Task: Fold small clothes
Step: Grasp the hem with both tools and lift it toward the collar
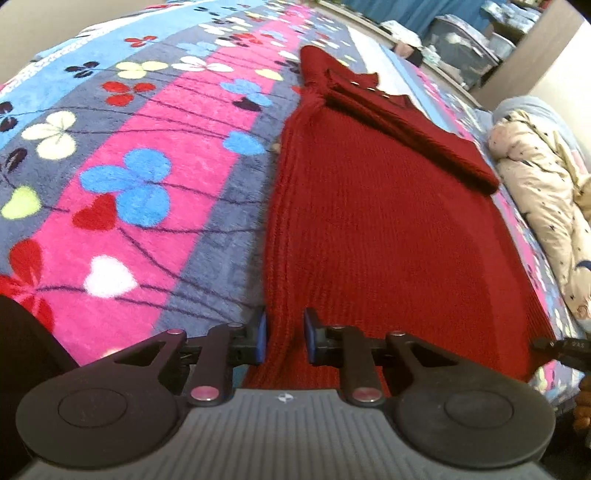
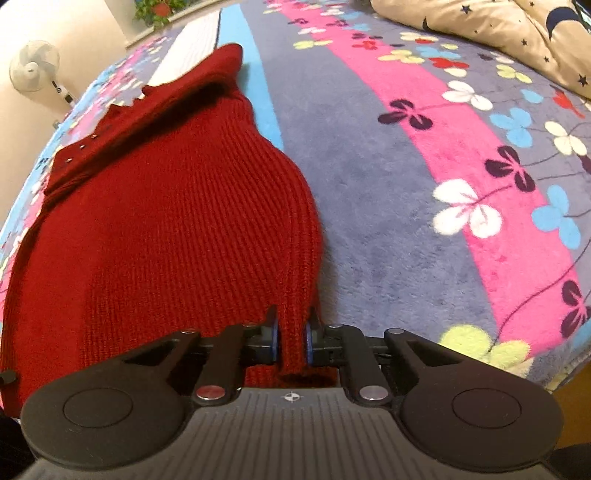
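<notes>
Left gripper (image 1: 284, 341) straddles the near hem corner of the dark red ribbed knit sweater (image 1: 388, 229), jaws slightly apart, grip uncertain; right gripper (image 2: 291, 341) pinches the sweater's other hem corner. Sweater lies flat on the plush flowered blanket (image 1: 129, 177), sleeve folded across. Lifting both corners evenly, I judge, keeps the stretchy knit square.

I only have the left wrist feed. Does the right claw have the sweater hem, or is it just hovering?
Observer: The right claw has the red knit sweater bunched between its pads, at the near right corner.
Operator: Anything on the bed right of that corner?
Observer: Only bare floral blanket; a star-print duvet lies at the far right edge.
Operator: Anything past the sweater's far end?
Observer: A white standing fan against the wall, far left.
</notes>
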### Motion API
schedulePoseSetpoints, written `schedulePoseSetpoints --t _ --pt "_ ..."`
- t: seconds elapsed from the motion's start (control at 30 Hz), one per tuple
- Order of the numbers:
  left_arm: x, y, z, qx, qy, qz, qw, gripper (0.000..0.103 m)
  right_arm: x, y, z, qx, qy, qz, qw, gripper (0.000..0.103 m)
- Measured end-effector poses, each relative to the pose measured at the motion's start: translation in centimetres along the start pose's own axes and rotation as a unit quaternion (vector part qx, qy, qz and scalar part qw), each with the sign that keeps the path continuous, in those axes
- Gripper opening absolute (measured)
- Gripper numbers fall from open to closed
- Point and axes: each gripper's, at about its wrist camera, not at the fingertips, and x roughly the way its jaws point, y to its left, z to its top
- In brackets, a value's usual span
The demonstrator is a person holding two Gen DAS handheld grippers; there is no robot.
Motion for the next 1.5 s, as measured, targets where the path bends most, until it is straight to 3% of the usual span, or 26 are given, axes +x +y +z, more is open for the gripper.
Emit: schedulePoseSetpoints --t 0.13,0.27,0.47,0.53,0.67,0.87,1.2,1.37,1.5 --pt "0.0 -0.1 -0.2 0.001 0.010 -0.008 0.9999 0.023 0.9 -0.2 -0.1 0.000 0.022 -0.016 1.000 0.017" --pt "1.0 -0.1 -0.4 0.001 0.032 0.012 0.9994 0.023 1.4 0.2 -0.2 -0.008 0.031 -0.024 0.999 0.018" --pt "1.1 -0.2 -0.5 0.011 0.031 0.015 0.9993 0.023 1.4 0.7 -0.4 -0.024 0.030 -0.028 0.999 0.018" --pt "1.0 -0.3 -0.5 0.013 0.029 0.017 0.9994 0.017 1.1 0.6 -0.4 -0.021 0.026 -0.026 0.999 0.014" --pt "0.5 -0.4 -0.5 0.011 0.014 0.009 0.9998 0.012 -0.1 0.8 -0.3 -0.020 -0.002 -0.006 1.000 0.011" --pt "-2.1 -0.2 0.6 -0.005 -0.036 -0.050 0.9981 0.011 -4.1 0.9 0.8 -0.008 -0.073 0.039 0.997 0.010" --pt "-10.1 -0.5 4.7 0.004 -0.136 -0.129 0.9822 0.009 -13.2 1.7 2.1 0.003 -0.213 0.150 0.965 0.009" --pt "-15.9 0.8 4.9 0.021 -0.157 -0.171 0.9723 0.008 -18.1 0.8 -0.1 0.004 -0.251 0.209 0.945 0.008" --pt "-20.3 3.7 4.5 -0.001 -0.169 -0.198 0.9655 0.008 -21.7 -1.3 -2.3 0.020 -0.280 0.253 0.926 0.008"
